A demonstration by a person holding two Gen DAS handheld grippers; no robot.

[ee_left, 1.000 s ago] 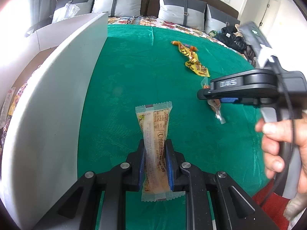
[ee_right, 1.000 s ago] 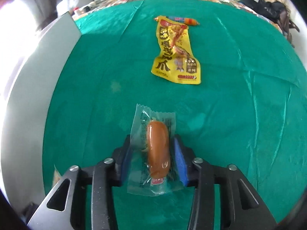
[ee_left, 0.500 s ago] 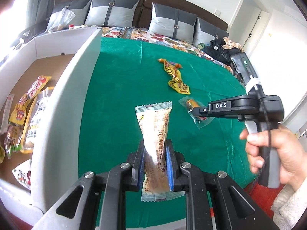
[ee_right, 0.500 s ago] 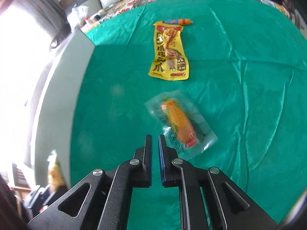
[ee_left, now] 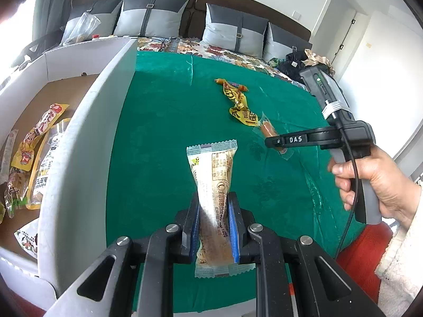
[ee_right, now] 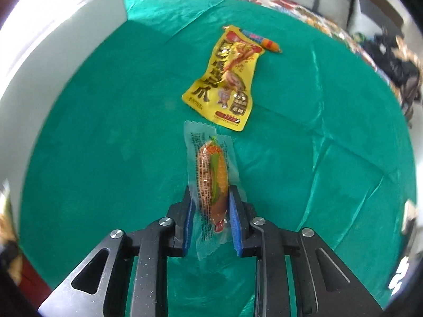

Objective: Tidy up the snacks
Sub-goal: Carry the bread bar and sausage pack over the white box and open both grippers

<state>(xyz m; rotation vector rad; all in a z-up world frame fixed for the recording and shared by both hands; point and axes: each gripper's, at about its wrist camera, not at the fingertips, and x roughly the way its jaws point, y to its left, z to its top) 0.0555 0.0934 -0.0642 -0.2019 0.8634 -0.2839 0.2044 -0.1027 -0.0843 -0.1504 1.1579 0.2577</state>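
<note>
A person works over a green-covered tabletop [ee_left: 164, 137], a two-finger claw in each hand. The left claw [ee_left: 213, 227] is clamped on a long tan snack bar [ee_left: 215, 185] in a clear, printed wrapper, its blue pads pressing both sides while the packet's crimped top end stands free above the cloth. The right claw [ee_right: 210, 219], seen from the side in the left wrist view with a bare hand [ee_left: 378, 182] wrapped round its grey handle, has its pads around a clear-wrapped sausage [ee_right: 212, 179] printed with a corn cob. By the camera over that claw the packet stands upright between the pads, which touch its sides; the jaws are just easing apart, yet the sausage is still gripped.

On the cloth beyond, a yellow pouch [ee_right: 224, 84] printed with bold characters lies flat, and a small orange sausage stick [ee_right: 261, 41] rests just beside its far end. To the left of the tabletop stands a white-walled cardboard box [ee_left: 87, 137], its wall right against the green cloth. Inside it several snack packets [ee_left: 34, 153] lie in a loose heap on the brown floor of the box. Behind the tabletop a bed with a floral cover carries grey pillows [ee_left: 150, 18] along a dark headboard.
</note>
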